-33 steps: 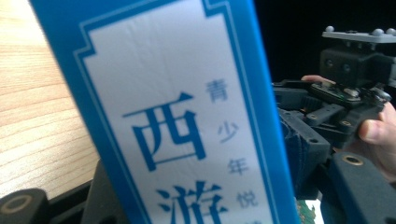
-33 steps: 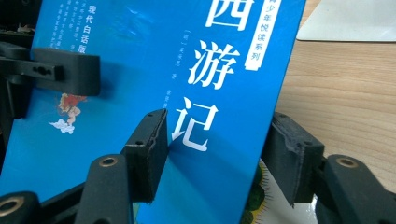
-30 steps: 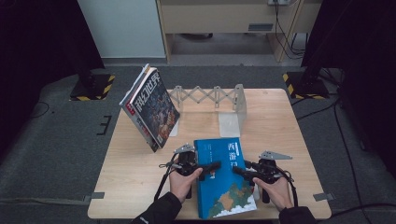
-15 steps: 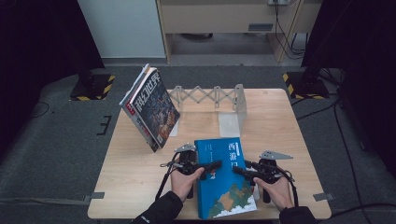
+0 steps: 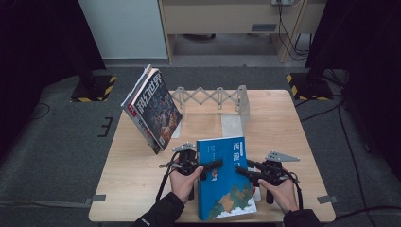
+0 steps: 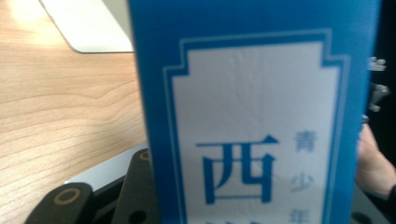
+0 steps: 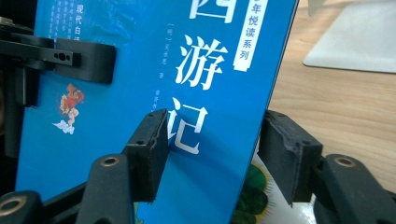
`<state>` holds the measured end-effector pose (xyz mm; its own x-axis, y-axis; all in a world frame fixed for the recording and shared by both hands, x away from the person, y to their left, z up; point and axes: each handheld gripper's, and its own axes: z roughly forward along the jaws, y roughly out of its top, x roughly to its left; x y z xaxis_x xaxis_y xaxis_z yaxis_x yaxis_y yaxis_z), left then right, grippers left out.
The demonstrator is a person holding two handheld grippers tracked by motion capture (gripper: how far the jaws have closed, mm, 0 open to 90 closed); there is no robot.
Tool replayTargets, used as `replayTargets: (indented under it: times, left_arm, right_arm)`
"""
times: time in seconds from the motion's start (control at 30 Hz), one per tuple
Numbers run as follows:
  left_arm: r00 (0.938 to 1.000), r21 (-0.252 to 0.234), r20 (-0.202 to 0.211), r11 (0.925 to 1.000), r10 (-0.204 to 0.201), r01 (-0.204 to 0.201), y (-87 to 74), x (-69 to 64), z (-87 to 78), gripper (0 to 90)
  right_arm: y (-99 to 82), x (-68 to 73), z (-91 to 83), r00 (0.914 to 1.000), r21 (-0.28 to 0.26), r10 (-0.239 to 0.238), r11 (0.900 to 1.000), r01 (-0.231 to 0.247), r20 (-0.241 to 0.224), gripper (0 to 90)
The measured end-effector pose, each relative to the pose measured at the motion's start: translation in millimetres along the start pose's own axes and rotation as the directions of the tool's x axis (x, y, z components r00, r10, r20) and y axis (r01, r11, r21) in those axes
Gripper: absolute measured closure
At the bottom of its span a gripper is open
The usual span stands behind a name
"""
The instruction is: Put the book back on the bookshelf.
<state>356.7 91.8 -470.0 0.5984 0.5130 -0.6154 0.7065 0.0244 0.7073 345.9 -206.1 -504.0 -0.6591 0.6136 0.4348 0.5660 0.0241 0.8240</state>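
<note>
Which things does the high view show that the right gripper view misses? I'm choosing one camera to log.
High view: the magazine leaning on the folding rack, both hands, the left gripper and right gripper at the book's two sides. Right gripper view: its fingers straddling the book's edge, one on the cover, one behind, and the cover lettering up close. Both: the blue book and the wooden table.

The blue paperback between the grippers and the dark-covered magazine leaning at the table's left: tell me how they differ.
The blue paperback is held from both sides, left gripper and right gripper each on an edge; the dark-covered magazine is untouched. The paperback's cover is plain blue with white title characters; the magazine's is a dark, busy illustration. The magazine leans tilted against the metal folding rack. Both show front covers.
</note>
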Motion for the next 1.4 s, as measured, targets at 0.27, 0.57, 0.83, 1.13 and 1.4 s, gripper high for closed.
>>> replayTargets:
  times: [0.27,0.57,0.83,1.13,1.4]
  left_arm:
    - [0.9968,-0.017,0.008,0.9967,0.08,-0.079,10.9,-12.6,-11.5,60.5]
    - [0.9919,-0.02,0.007,0.9917,0.127,-0.127,21.6,-23.6,-23.4,60.6]
    - [0.9855,-0.066,-0.012,0.9833,0.169,-0.17,34.6,-30.4,-42.2,60.5]
    - [0.972,-0.137,-0.09,0.9639,0.217,-0.228,51.4,-32.8,-72.6,60.3]
    - [0.9694,-0.166,-0.15,0.9615,0.195,-0.219,58.4,-22.2,-88.1,60.3]
  right_arm:
    - [3.0,2.6,-2.0,0.9975,-0.06,-0.012,0.9981,0.008,-0.069,41.4]
    - [5.7,5.7,-4.2,0.9931,-0.096,-0.022,0.9953,0.011,-0.115,41.9]
    - [8.3,0.3,-11.1,0.9965,-0.118,-0.022,0.9929,0.012,-0.08,41.2]
    - [6.8,-18.1,-24.7,0.9906,-0.081,-0.017,0.9963,0.028,0.136,36.0]
    - [0.2,-41.4,-37.8,0.8784,0.152,-0.172,0.9817,0.115,0.446,26.8]
